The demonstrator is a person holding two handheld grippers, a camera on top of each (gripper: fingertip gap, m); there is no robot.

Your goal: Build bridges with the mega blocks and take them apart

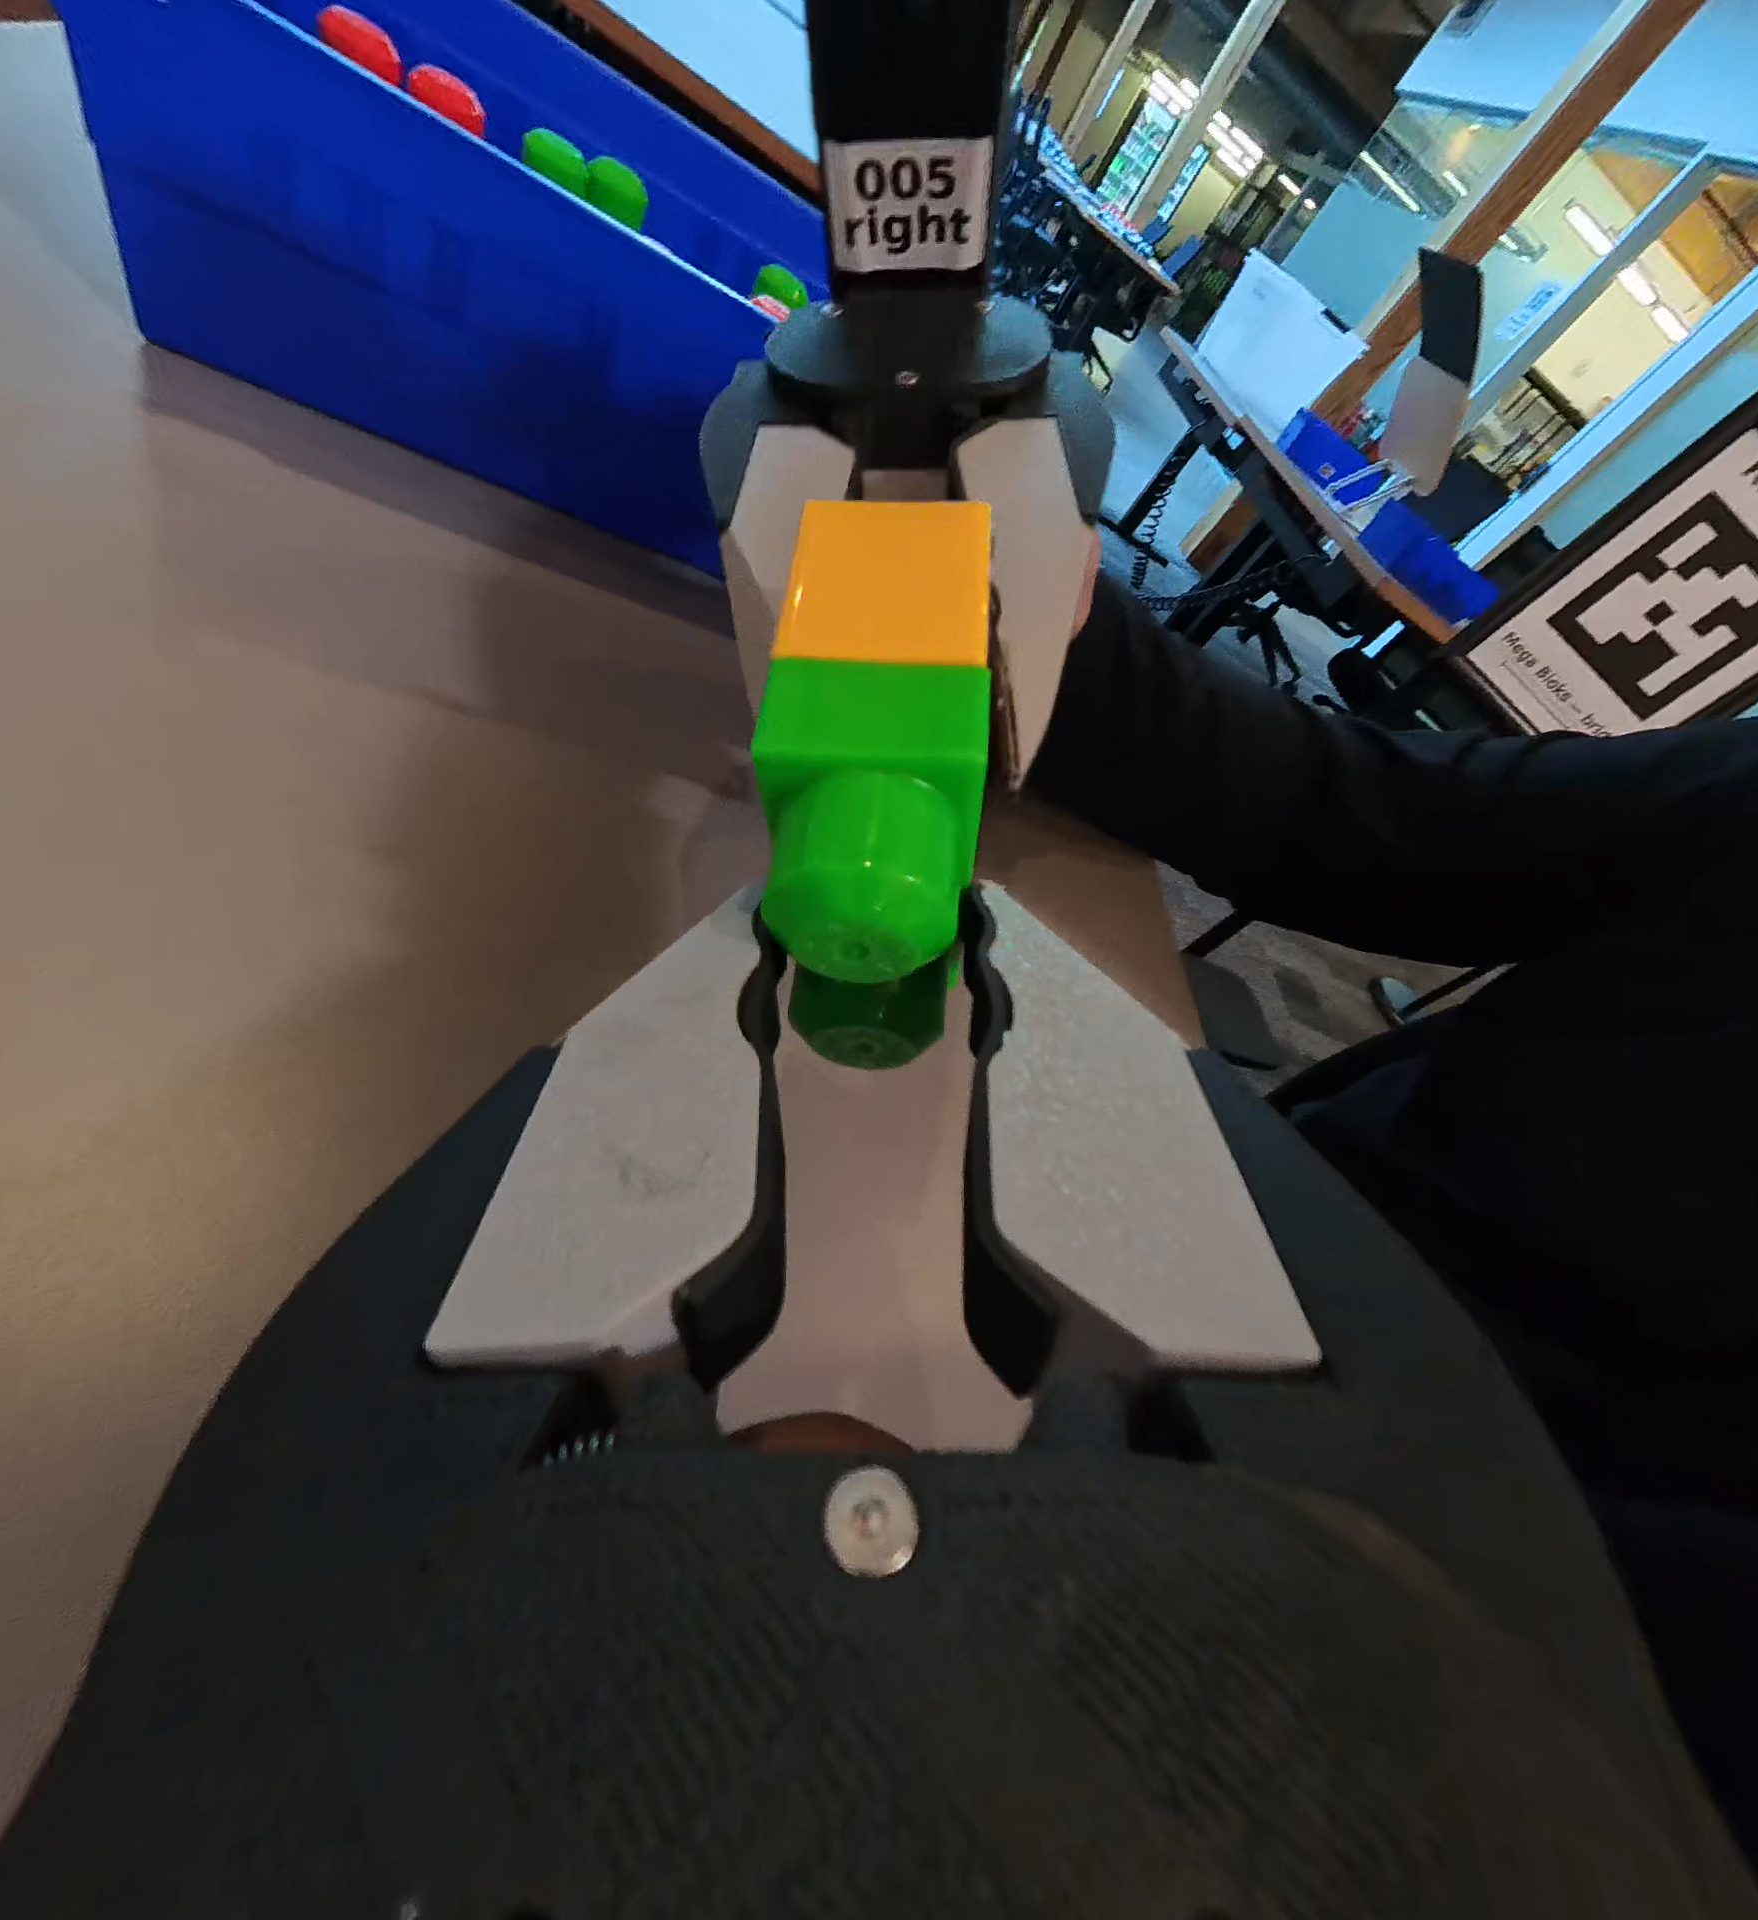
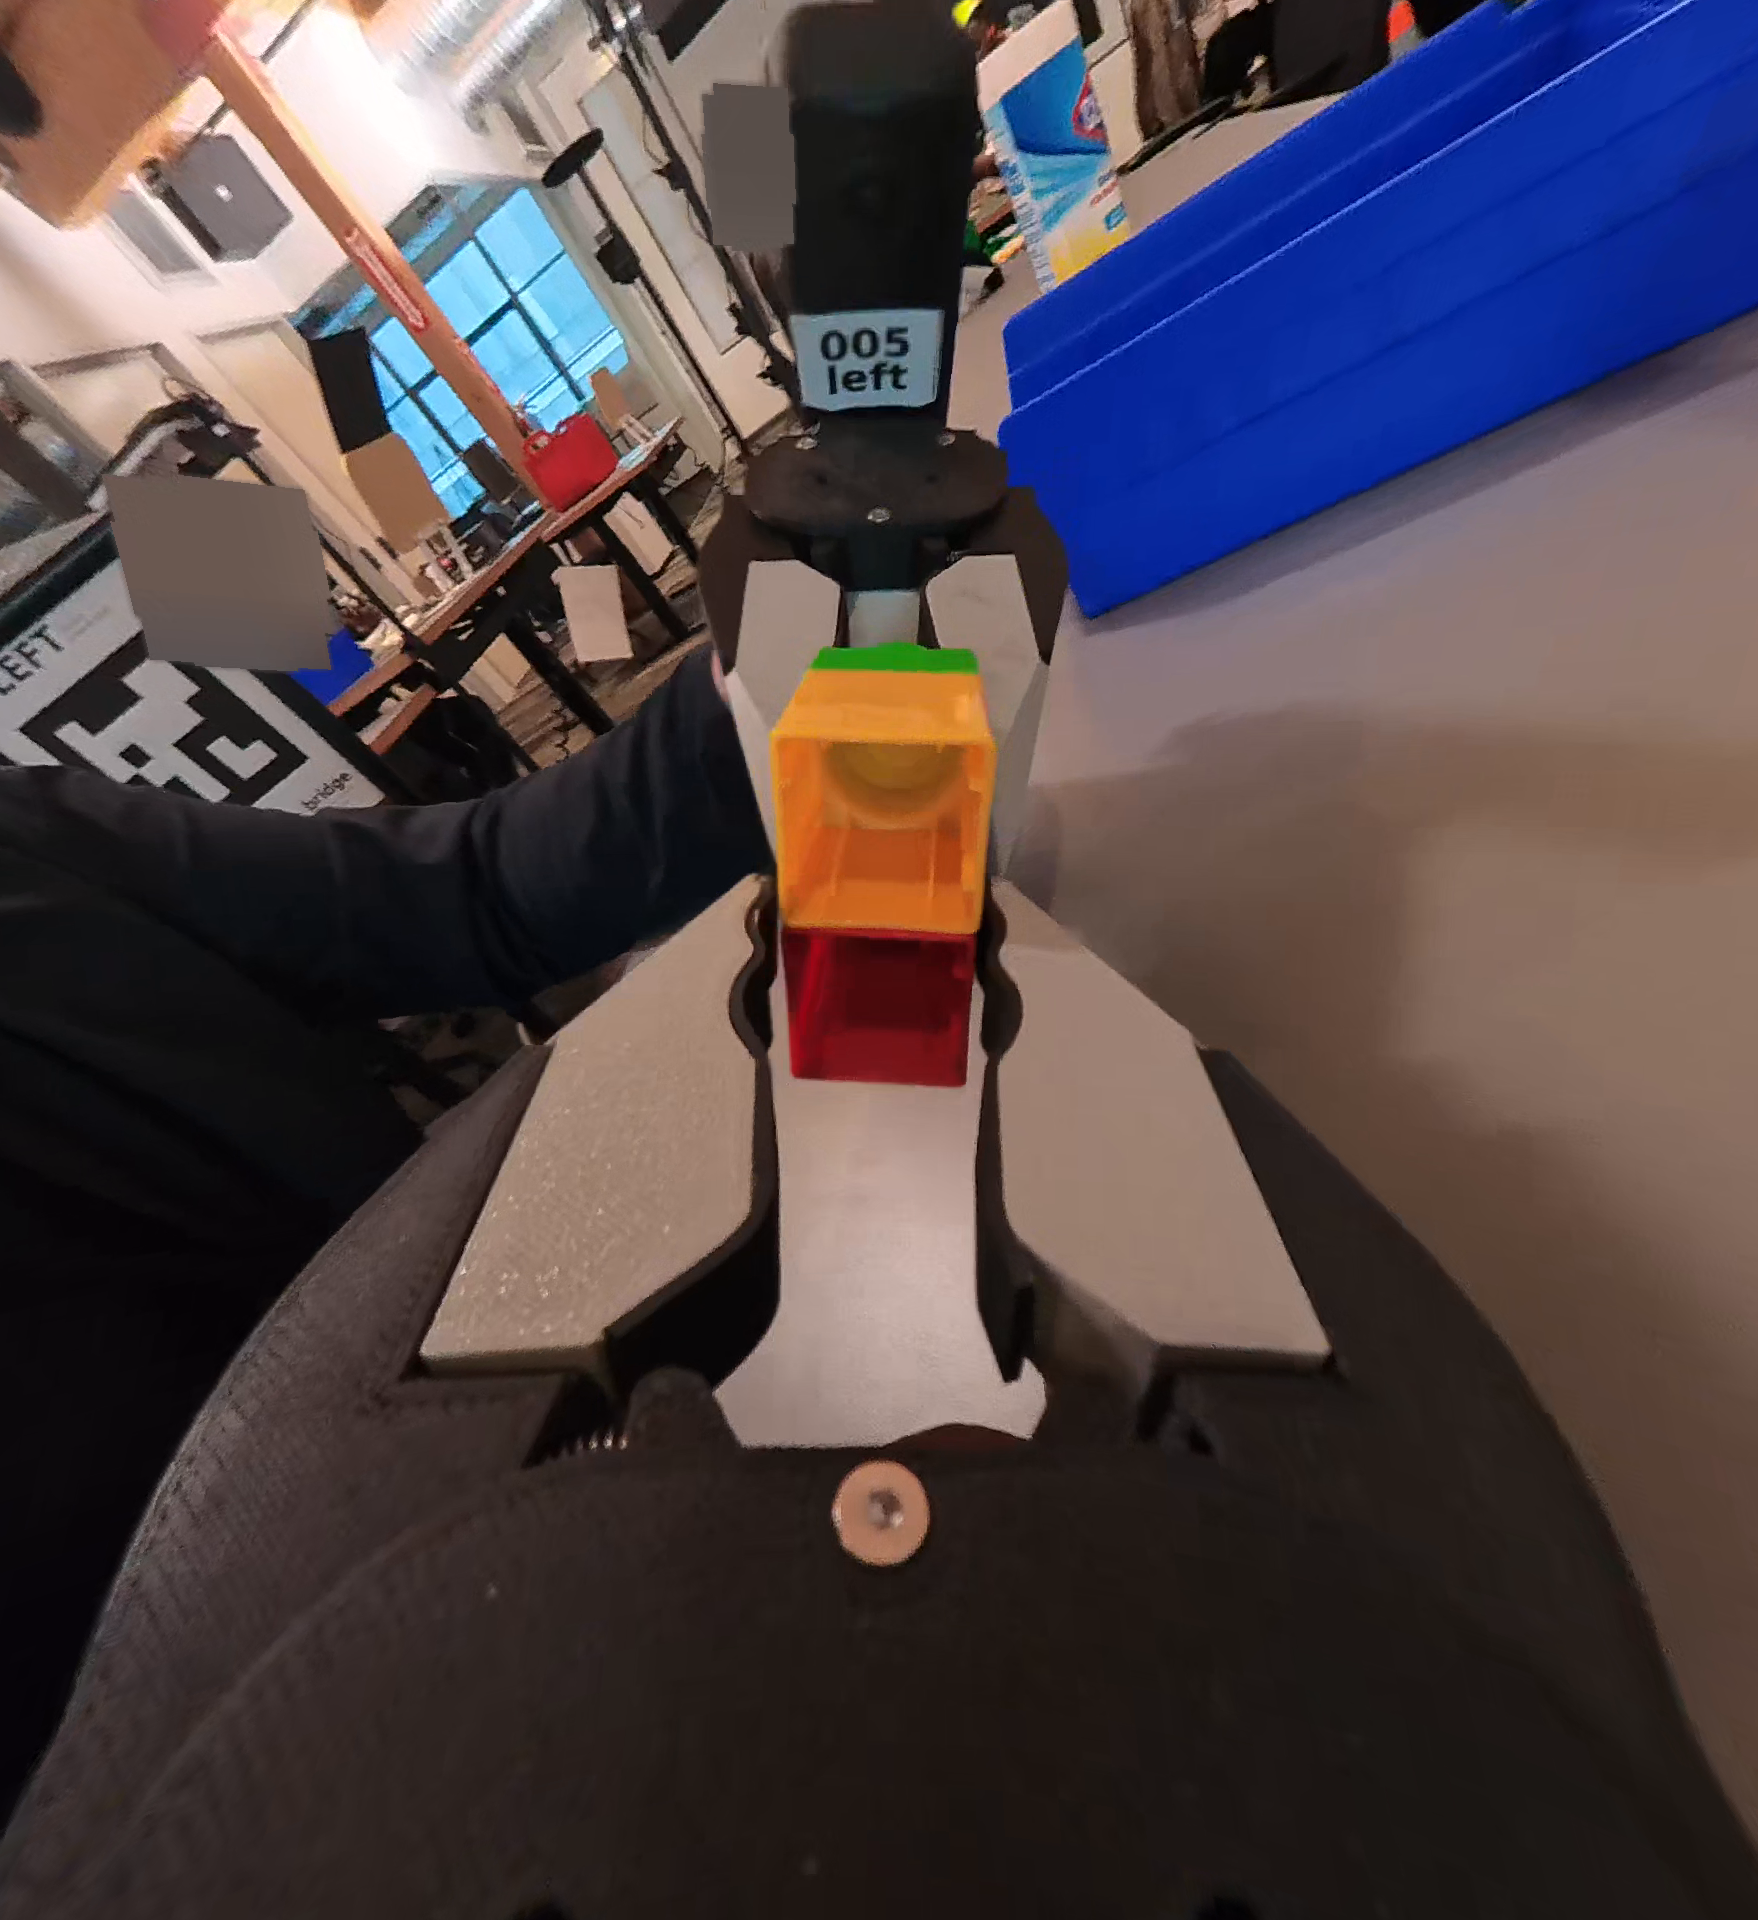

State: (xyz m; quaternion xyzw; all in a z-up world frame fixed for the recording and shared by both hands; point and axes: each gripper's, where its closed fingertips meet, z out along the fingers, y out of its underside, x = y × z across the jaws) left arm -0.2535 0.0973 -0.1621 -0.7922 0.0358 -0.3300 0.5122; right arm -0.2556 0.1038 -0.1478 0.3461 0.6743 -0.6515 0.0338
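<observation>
The left tongs (image 1: 870, 977) are clenched on a green mega block (image 1: 870, 748), whose studs point back toward the left wrist camera. An orange mega block (image 1: 885, 582) is joined to the green one's far side, and the right tongs (image 2: 880, 987) meet the stack from the opposite end, gripping a red mega block (image 2: 875, 1008) that sits just under the orange one. The whole stack hangs between the two tongs above the grey tabletop (image 1: 283, 831). Beyond the stack stands a blue bin (image 1: 387, 270) holding red and green blocks.
</observation>
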